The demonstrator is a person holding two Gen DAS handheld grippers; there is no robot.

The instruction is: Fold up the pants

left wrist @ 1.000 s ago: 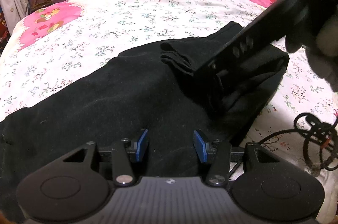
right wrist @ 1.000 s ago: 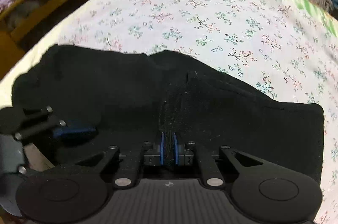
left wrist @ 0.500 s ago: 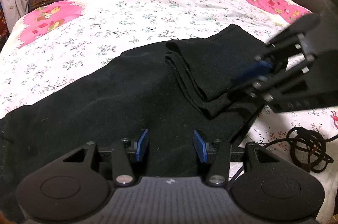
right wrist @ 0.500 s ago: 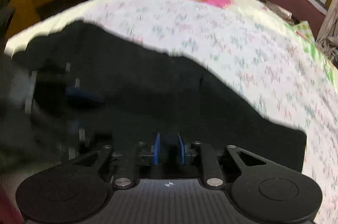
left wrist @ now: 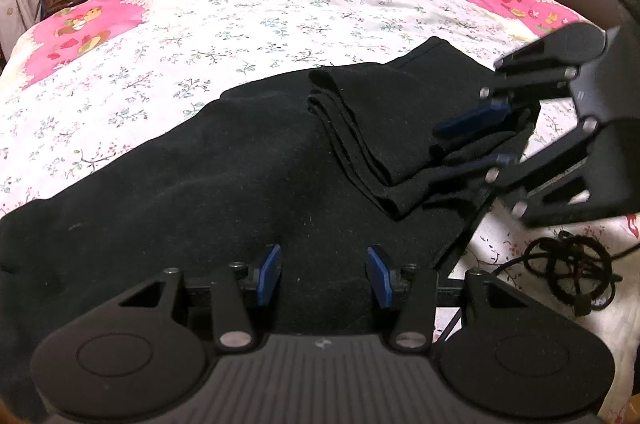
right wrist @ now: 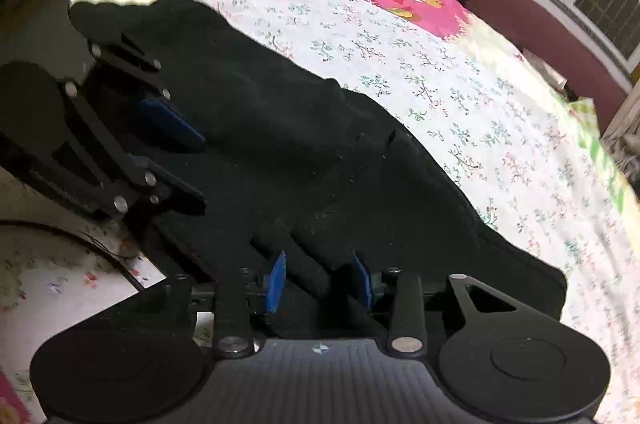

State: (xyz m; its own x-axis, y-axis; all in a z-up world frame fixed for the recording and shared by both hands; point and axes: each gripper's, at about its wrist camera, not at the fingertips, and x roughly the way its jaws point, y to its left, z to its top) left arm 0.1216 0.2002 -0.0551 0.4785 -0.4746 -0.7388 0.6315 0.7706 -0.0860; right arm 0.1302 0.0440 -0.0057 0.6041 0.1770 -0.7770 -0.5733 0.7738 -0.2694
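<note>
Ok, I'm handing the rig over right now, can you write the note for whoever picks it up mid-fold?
Left tongs: open, empty, poised over the near edge of the black pants.
Right tongs: opening, with a ridge of pants fabric between the pads but not pinched.
Pants: lying across the floral bedsheet; one end is already folded over onto the body in a layered flap.
Done: first fold laid down.
Left: clear the right tongs off the cloth, smooth the flap, then make the remaining fold or folds.
Watch: the tangled black cable on the sheet beside the pants.
</note>
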